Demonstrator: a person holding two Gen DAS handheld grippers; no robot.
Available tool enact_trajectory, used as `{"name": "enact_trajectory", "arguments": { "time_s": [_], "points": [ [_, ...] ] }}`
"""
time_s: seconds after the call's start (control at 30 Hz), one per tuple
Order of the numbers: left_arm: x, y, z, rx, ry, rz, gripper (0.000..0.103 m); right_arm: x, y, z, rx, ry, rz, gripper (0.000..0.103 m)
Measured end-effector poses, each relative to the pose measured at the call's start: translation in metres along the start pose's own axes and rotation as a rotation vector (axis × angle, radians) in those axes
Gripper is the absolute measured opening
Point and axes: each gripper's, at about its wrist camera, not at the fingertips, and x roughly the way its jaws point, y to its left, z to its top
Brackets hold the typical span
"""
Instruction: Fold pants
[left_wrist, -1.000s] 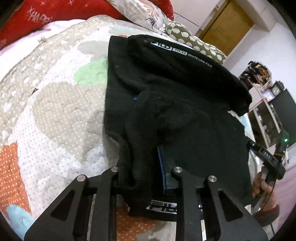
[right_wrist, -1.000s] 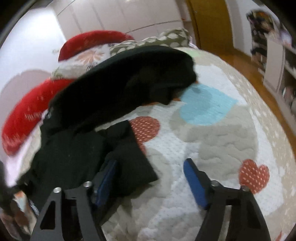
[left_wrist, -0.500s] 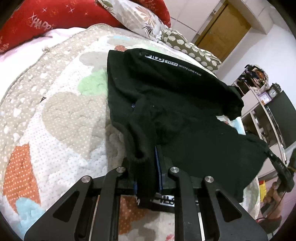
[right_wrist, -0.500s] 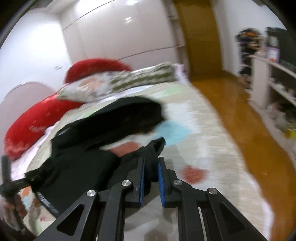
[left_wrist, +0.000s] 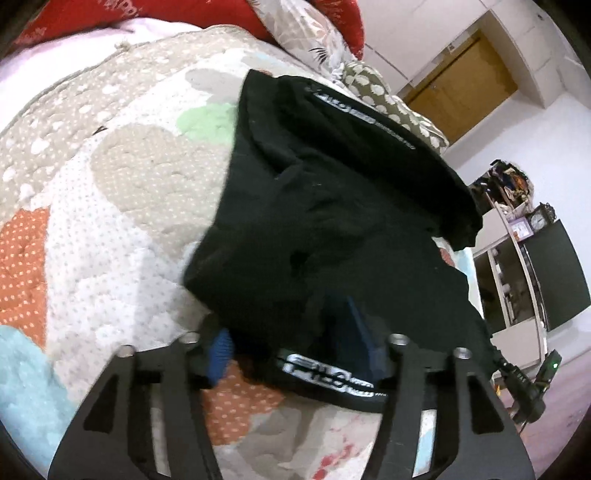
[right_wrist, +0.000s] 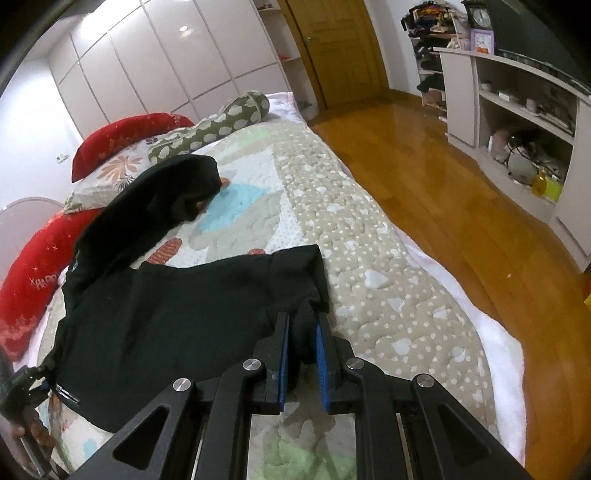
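Black pants (right_wrist: 173, 314) spread on patchwork quilt (right_wrist: 369, 280), one leg trailing toward 11 o'clock. Right gripper (right_wrist: 302, 354) clamped on hem corner. Left gripper (left_wrist: 291, 347): fingers apart, waistband draped between them. Red pillows (right_wrist: 122, 136) beyond.

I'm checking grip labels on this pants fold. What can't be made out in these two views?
- Left wrist view: motion blur and draped black pants hide whether the left gripper pinches cloth.
- Left wrist view: the waistband lettering is too blurred to read.
- Right wrist view: the cloth inside the right gripper is bunched; which part of the garment it is stays unclear.
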Motion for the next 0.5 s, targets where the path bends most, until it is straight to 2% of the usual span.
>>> {"name": "enact_trajectory", "arguments": {
  "time_s": [0.1,0.13,0.17,0.3,0.33,0.4,0.5],
  "points": [
    [0.009,-0.007,0.002,0.018,0.009,0.019,0.059,-0.001,-0.004,0.000,0.048,-0.015,0.026,0.013],
    [0.010,-0.007,0.003,0.025,0.007,0.034,0.030,-0.001,-0.002,-0.003,0.067,-0.015,0.034,0.013],
    [0.011,-0.007,0.004,0.027,0.011,0.062,0.012,-0.002,-0.001,-0.004,0.072,-0.014,0.042,0.013],
    [-0.006,0.005,0.008,-0.007,0.013,0.026,0.009,-0.015,0.013,-0.002,0.018,-0.028,0.055,0.013],
    [-0.017,0.007,0.009,-0.007,-0.008,0.044,0.008,-0.019,0.015,-0.001,0.027,-0.033,0.072,0.013],
    [-0.032,0.007,0.013,-0.014,-0.018,0.015,0.008,-0.027,0.019,0.001,0.043,-0.042,0.108,0.013],
    [-0.053,0.000,0.011,0.025,-0.038,0.034,0.008,-0.041,0.030,0.003,-0.022,-0.059,0.076,0.013]
  ]
}}
